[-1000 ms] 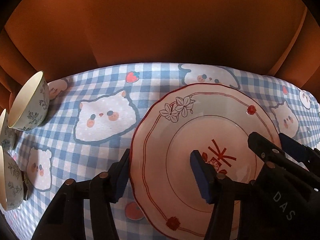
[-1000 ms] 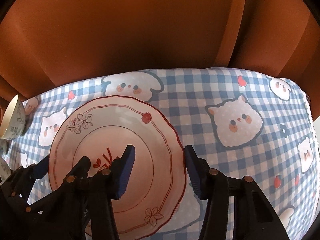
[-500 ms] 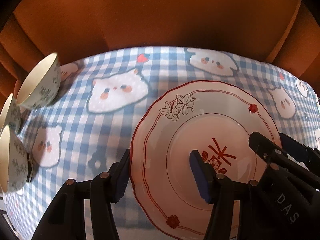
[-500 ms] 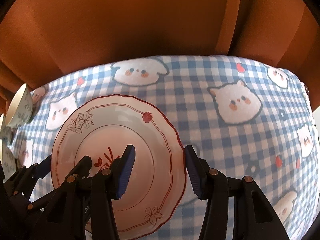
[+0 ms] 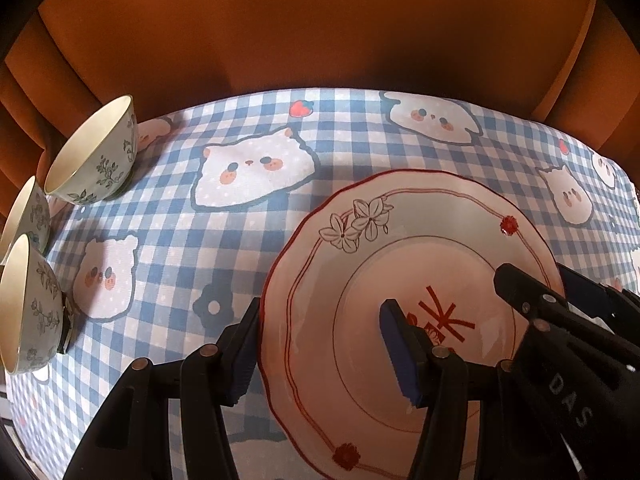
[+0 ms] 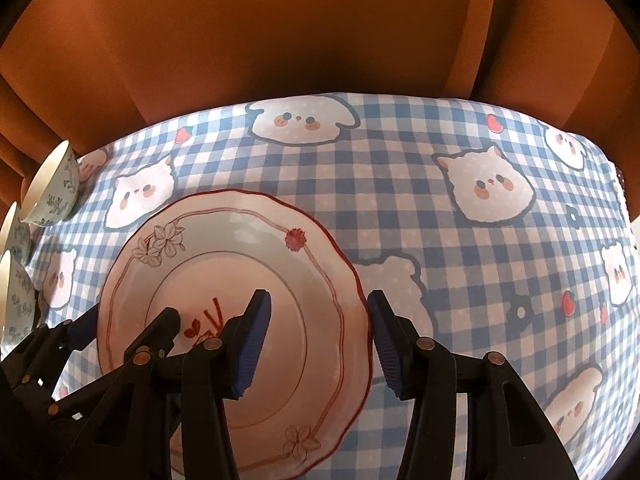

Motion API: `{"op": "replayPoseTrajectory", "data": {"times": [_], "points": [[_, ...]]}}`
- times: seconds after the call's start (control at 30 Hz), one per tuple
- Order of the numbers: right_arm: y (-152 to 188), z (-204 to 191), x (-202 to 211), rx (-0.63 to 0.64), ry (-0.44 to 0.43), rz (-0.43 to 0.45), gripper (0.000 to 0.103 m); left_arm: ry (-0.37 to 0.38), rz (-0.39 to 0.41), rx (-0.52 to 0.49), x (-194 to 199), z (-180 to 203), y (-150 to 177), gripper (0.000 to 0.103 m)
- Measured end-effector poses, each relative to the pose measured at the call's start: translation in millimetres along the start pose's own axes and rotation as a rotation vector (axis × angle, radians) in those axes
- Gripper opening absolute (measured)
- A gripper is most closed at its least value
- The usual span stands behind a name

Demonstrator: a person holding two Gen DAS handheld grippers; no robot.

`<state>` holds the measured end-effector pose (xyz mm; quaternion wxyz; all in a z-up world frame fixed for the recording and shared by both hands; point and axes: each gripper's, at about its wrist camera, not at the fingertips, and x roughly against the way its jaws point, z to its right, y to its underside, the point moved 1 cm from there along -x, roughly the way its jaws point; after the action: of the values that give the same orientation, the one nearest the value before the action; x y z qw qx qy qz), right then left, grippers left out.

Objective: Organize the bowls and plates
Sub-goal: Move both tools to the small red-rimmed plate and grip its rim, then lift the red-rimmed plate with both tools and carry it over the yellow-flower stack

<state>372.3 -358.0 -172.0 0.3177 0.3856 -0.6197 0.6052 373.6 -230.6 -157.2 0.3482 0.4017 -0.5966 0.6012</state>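
Observation:
A pink plate (image 5: 420, 264) with a red rim line and flower prints is held above the checked tablecloth. My left gripper (image 5: 320, 354) straddles its left rim, one finger under and one over. My right gripper (image 6: 316, 344) straddles its right rim (image 6: 352, 280) the same way. Both sets of jaws look set wide around the rim, with the blue pads apart from it. Three pale bowls with leaf prints (image 5: 94, 156) (image 5: 28, 304) stand at the far left, and they also show in the right wrist view (image 6: 52, 188).
The blue and white checked tablecloth (image 6: 400, 208) with cat prints covers the table. An orange curtain (image 6: 280, 32) hangs behind the far edge. The cloth's right edge (image 6: 624, 208) drops off at the right.
The plate stays fixed between both grippers while the tablecloth has slid down and nearer in view. The bowls at the left have come closer and larger.

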Motion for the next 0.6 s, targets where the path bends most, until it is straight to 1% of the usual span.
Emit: {"op": "replayPoseTrajectory", "data": {"times": [0.07, 0.2, 0.33, 0.6], "points": [[-2.6, -0.2, -4.8, 0.002, 0.005, -0.002, 0.048, -0.005, 0.004, -0.006, -1.7, 0.8, -2.5, 0.060], [-6.2, -2.9, -9.5, 0.007, 0.019, -0.003, 0.048, -0.016, 0.001, -0.007, -3.2, 3.2, -4.6, 0.060], [-7.2, -3.9, -8.0, 0.013, 0.028, -0.012, 0.048, -0.006, -0.008, -0.006, 0.4, 3.1, -3.0, 0.060], [-9.8, -6.3, 22.6, 0.018, 0.036, 0.025, 0.048, -0.001, 0.041, -0.002, 35.3, -1.0, -4.6, 0.060]]}}
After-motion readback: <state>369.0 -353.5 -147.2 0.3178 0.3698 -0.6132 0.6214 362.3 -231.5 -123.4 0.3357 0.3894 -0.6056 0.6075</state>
